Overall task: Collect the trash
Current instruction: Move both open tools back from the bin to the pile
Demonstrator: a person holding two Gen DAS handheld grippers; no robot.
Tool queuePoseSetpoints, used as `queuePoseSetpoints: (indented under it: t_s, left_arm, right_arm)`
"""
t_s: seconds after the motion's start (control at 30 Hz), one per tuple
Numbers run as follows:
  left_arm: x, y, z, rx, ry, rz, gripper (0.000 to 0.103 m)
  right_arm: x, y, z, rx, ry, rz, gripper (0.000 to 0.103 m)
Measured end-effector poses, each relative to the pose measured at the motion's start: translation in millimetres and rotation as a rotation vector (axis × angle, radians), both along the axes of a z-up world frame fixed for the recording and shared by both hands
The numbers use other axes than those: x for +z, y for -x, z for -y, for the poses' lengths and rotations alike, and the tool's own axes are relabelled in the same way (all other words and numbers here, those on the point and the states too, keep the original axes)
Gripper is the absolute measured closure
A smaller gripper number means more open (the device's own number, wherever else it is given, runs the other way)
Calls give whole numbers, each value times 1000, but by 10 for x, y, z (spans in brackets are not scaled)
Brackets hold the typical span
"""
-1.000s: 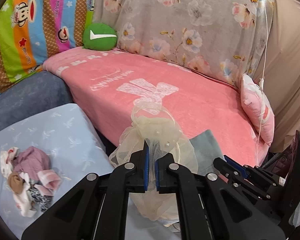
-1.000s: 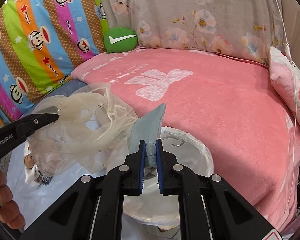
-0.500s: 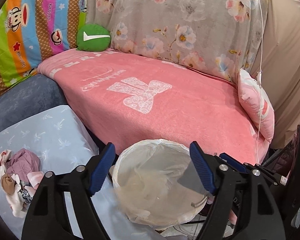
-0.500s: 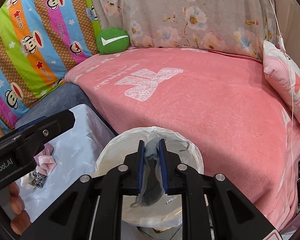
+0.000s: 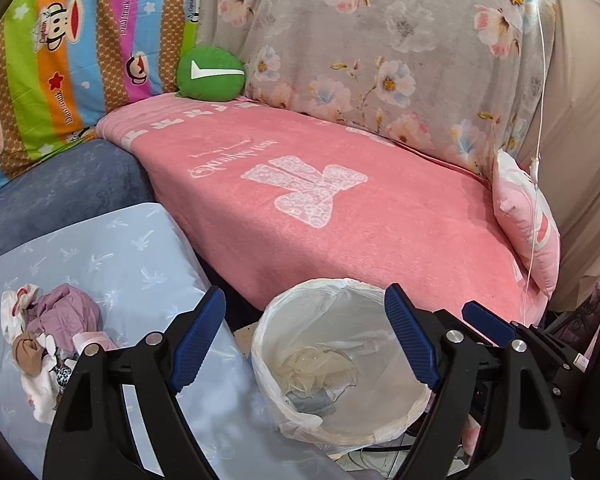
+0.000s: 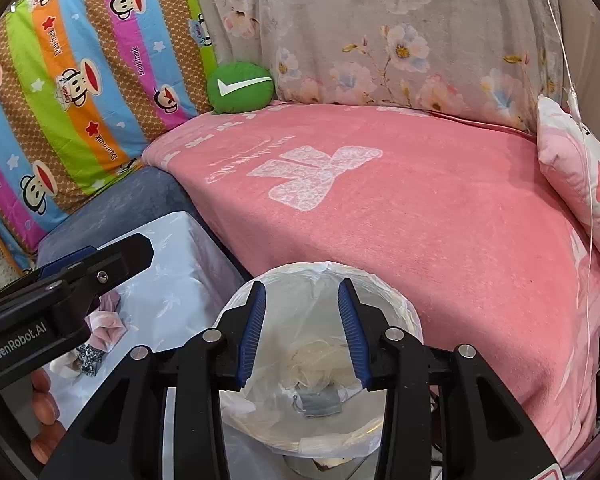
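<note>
1. Left wrist view: the left gripper [image 5: 306, 340] hangs above the trash bin [image 5: 416, 402] with its blue-padded jaws spread wide and nothing between them.
2. Right wrist view: the right gripper [image 6: 304, 336] is over the same bin [image 6: 410, 316], jaws apart and empty.
3. Inside the white bin liner lie a cream mesh bundle [image 6: 320, 358] and a grey cloth [image 6: 320, 400] just below it; both show in the left view too, the mesh [image 5: 320, 364] above the cloth [image 5: 312, 400].
4. A pile of crumpled rags [image 5: 50, 332] sits on the pale blue sheet [image 5: 120, 248], left of the bin and apart from it.
5. Behind the bin spreads a pink blanket [image 5: 340, 208], with a green cushion [image 5: 211, 74] at its far corner.
</note>
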State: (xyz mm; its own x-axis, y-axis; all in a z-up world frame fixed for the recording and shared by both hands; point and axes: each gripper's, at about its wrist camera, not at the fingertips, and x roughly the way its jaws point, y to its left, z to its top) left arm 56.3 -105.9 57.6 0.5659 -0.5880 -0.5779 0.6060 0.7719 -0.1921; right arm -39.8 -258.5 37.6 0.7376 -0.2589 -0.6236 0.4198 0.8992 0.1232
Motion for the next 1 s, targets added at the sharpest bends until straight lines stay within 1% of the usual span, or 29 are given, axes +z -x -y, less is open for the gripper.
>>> queuePoseSetpoints:
  t_s: [0.6, 0.83, 1.0]
  left_arm:
    - [-79, -172, -503, 116, 25, -45, 25]
    - [-146, -249, -787, 184, 33, -66, 17]
    - [-224, -314, -1026, 239, 30, -88, 16]
  right_arm:
    - [52, -240, -514, 104, 27, -12, 55]
    - [51, -342, -761, 148, 37, -17, 51]
    - [38, -437, -953, 184, 38, -25, 51]
